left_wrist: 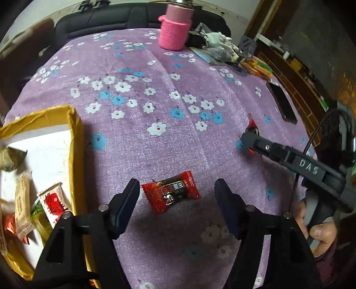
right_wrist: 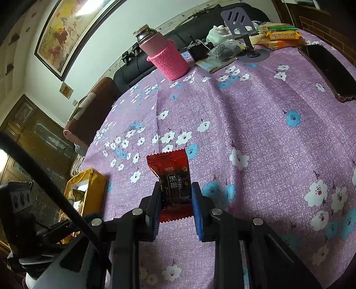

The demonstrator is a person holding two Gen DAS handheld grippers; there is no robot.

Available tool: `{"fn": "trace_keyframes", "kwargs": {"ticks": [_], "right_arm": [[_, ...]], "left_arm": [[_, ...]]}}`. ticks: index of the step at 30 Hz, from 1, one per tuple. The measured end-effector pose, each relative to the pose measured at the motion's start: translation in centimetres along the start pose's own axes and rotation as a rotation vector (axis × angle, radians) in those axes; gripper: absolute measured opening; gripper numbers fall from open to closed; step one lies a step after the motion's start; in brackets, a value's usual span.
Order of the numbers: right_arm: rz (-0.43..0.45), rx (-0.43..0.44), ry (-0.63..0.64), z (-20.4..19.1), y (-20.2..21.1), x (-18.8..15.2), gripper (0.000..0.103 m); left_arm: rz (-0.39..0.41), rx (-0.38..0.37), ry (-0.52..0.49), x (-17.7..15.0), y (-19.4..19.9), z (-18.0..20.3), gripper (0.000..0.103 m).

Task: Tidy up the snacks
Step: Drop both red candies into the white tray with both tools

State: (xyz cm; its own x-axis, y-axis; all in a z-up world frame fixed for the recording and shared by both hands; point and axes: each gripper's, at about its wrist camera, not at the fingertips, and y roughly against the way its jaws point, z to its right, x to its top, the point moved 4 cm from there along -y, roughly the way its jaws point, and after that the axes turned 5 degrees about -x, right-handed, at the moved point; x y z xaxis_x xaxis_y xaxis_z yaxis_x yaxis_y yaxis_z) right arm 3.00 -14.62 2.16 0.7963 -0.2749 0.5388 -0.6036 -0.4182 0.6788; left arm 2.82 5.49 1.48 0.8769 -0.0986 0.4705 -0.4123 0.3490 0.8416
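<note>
A red candy packet (left_wrist: 171,193) lies on the purple flowered cloth, just ahead of and between the fingers of my left gripper (left_wrist: 178,193), which is open and empty. My right gripper (right_wrist: 175,195) is shut on another red candy packet (right_wrist: 174,180) with dark print, held above the cloth; in the left wrist view that gripper (left_wrist: 250,137) shows at the right with a bit of red wrapper at its tip. A yellow box (left_wrist: 74,142) at the left holds several snack packets (left_wrist: 52,203); it also shows in the right wrist view (right_wrist: 93,189).
A pink bottle in a knitted sleeve (left_wrist: 174,29) stands at the far edge. A phone (left_wrist: 281,101), a phone stand (right_wrist: 242,29), orange snack packs (right_wrist: 281,36) and clutter sit at the far right. A black sofa (left_wrist: 100,20) lies behind the table.
</note>
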Motion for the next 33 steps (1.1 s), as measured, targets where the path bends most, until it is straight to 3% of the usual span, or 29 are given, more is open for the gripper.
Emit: {"fn": "trace_keyframes", "kwargs": {"ticks": [3, 5, 8, 10, 12, 13, 23, 26, 28, 33], "right_arm": [[-0.002, 0.003, -0.003, 0.0, 0.1, 0.0, 0.026], [-0.006, 0.008, -0.008, 0.1, 0.0, 0.0, 0.026], [-0.01, 0.008, -0.018, 0.3, 0.0, 0.0, 0.026], [-0.009, 0.013, -0.022, 0.3, 0.1, 0.0, 0.026], [-0.008, 0.018, -0.02, 0.1, 0.2, 0.0, 0.026], [-0.008, 0.019, -0.017, 0.0, 0.2, 0.0, 0.026], [-0.023, 0.005, -0.002, -0.3, -0.4, -0.4, 0.026], [-0.025, 0.003, 0.002, -0.3, -0.5, -0.3, 0.026], [-0.019, -0.003, 0.01, -0.4, -0.5, -0.4, 0.025], [-0.004, 0.008, 0.025, -0.8, -0.3, -0.5, 0.024]], "left_arm": [[0.018, -0.005, -0.055, 0.1, -0.5, 0.7, 0.073], [0.018, 0.022, -0.164, 0.1, -1.6, 1.6, 0.073], [-0.064, 0.026, -0.259, -0.1, -3.9, 2.1, 0.073], [-0.122, 0.015, -0.263, -1.1, -4.3, 2.0, 0.061], [-0.13, 0.001, -0.281, -1.8, -3.8, 2.3, 0.046], [-0.134, -0.014, -0.275, -1.9, -3.5, 2.3, 0.044], [-0.069, 0.066, -0.323, -2.2, -4.4, 3.6, 0.044], [-0.054, 0.071, -0.284, -2.3, -4.1, 3.7, 0.029], [-0.034, 0.084, -0.242, -2.4, -3.7, 3.2, 0.029], [0.038, 0.02, -0.119, -3.6, -0.4, 1.6, 0.029]]}}
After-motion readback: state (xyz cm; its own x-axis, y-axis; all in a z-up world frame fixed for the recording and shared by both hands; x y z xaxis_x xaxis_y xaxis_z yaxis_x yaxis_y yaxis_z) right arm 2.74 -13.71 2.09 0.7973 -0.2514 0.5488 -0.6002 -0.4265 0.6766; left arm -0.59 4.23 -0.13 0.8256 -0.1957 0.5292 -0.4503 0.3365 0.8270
